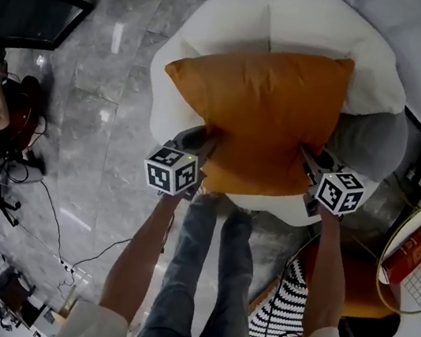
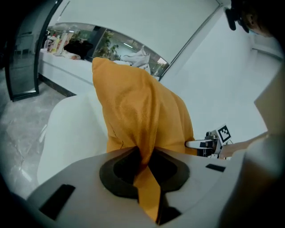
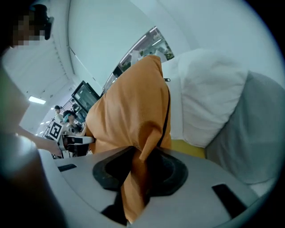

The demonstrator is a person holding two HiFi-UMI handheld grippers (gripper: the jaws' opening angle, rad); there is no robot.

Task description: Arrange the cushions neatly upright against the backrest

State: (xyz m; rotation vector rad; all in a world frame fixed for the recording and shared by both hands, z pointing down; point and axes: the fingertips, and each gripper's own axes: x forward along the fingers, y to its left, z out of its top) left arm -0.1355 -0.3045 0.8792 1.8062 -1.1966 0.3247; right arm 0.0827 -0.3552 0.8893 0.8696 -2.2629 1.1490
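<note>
The orange cushion [image 1: 259,116] is gripped at both near corners. The left gripper [image 2: 144,162] has its jaws pinched narrow on a fold of the near left corner, and the right gripper [image 3: 136,169] is clamped the same way on the near right one. The cushion spreads over the seat of the white armchair [image 1: 219,21], short of the backrest [image 1: 316,17]; whether its far edge touches the chair I cannot tell. A grey cushion [image 1: 371,142] slumps at the chair's right side. The task looks barely begun: the orange cushion remains to be stood against the backrest and the grey one straightened.
</note>
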